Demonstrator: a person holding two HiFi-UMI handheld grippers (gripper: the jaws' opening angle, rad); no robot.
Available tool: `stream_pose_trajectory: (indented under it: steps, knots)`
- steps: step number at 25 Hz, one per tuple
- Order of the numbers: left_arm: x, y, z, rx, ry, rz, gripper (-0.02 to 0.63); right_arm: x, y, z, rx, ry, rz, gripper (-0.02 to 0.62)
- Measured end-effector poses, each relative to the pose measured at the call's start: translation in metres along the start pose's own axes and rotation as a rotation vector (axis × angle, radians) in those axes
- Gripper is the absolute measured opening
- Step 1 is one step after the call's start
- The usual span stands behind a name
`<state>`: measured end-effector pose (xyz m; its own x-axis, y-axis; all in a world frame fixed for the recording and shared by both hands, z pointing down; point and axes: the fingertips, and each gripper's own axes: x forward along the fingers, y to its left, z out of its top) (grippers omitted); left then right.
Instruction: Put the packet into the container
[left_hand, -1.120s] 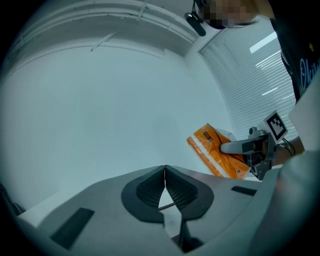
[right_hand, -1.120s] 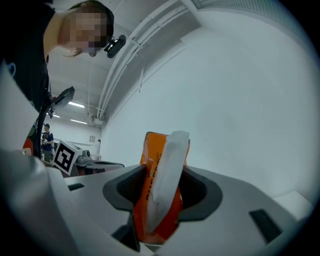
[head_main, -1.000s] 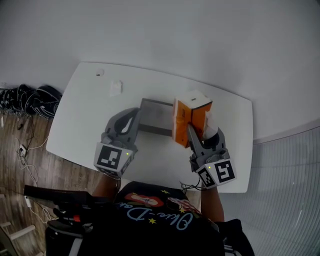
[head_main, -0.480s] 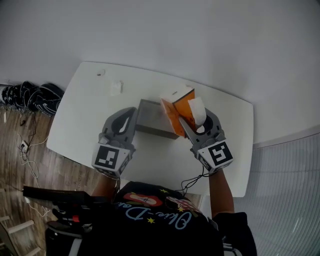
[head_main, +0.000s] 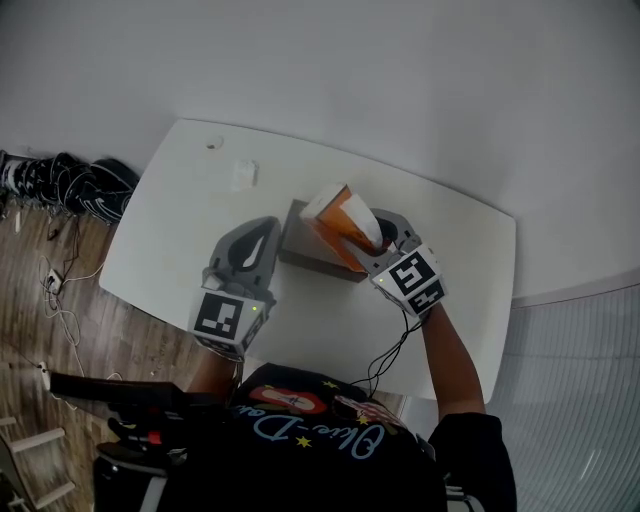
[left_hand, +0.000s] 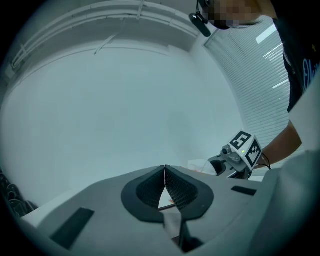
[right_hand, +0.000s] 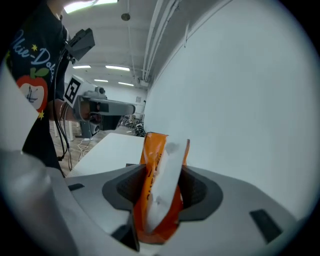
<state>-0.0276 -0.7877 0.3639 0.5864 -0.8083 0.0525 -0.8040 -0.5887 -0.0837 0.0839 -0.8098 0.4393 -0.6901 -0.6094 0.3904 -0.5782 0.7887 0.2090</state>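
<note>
Right gripper (head_main: 375, 238) is clamped on a glossy orange and white packet (head_main: 338, 212), which in the head view tilts over the right end of a grey rectangular container (head_main: 298, 245) on the white table (head_main: 180, 225) — whether its lower end is already inside cannot be told. Left gripper (head_main: 267, 230) lies just beside the container's left end, its marker cube toward the person. A small white block (head_main: 243, 175) sits near the table's far edge, and a tangle of dark cables (head_main: 75, 185) lies on the wooden floor to the left. In the left gripper view, the left gripper (left_hand: 165, 170) has its dark pads meeting at the tips with nothing between them, while the right gripper (left_hand: 239, 159) shows beyond at the right. In the right gripper view, the right gripper (right_hand: 162, 175) presses both pads against the packet (right_hand: 157, 150), which stands upright between them — the left gripper (right_hand: 102, 107) and the table (right_hand: 112, 147) show behind.
</note>
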Motion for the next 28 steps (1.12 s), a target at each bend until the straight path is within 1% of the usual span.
stream_pose_trajectory:
  steps: [4, 5, 8, 10, 12, 15, 18, 21, 25, 28]
  knots:
    - [-0.001, -0.001, -0.006, -0.002, 0.023, -0.004, 0.009, 0.014, 0.002, -0.009, -0.03, 0.044, 0.037, 0.206]
    - [0.0, -0.001, -0.006, -0.003, 0.024, -0.004, 0.009, 0.017, 0.002, -0.009, -0.055, 0.056, 0.043, 0.206]
    - [0.001, -0.002, -0.004, -0.007, 0.009, -0.003, 0.009, 0.028, 0.008, -0.011, -0.186, 0.116, 0.081, 0.206]
    - [0.003, -0.002, -0.003, -0.009, 0.008, -0.005, 0.009, 0.034, 0.015, -0.015, -0.238, 0.155, 0.114, 0.206]
    - [0.003, -0.002, -0.001, -0.011, 0.007, -0.004, 0.009, 0.041, 0.021, -0.02, -0.242, 0.18, 0.148, 0.206]
    - [0.001, 0.002, -0.004, -0.014, 0.02, 0.003, 0.009, 0.051, 0.027, -0.034, -0.212, 0.212, 0.186, 0.207]
    - [0.0, 0.007, -0.007, -0.024, 0.034, 0.016, 0.009, 0.058, 0.03, -0.04, -0.187, 0.215, 0.208, 0.207]
    - [-0.002, 0.013, -0.015, -0.029, 0.057, 0.028, 0.009, 0.066, 0.033, -0.043, -0.188, 0.229, 0.232, 0.209]
    - [-0.002, 0.016, -0.013, -0.026, 0.037, 0.034, 0.009, 0.075, 0.039, -0.059, -0.222, 0.304, 0.268, 0.209]
    - [-0.003, 0.021, -0.012, -0.029, 0.021, 0.046, 0.009, 0.078, 0.038, -0.067, -0.211, 0.321, 0.277, 0.21]
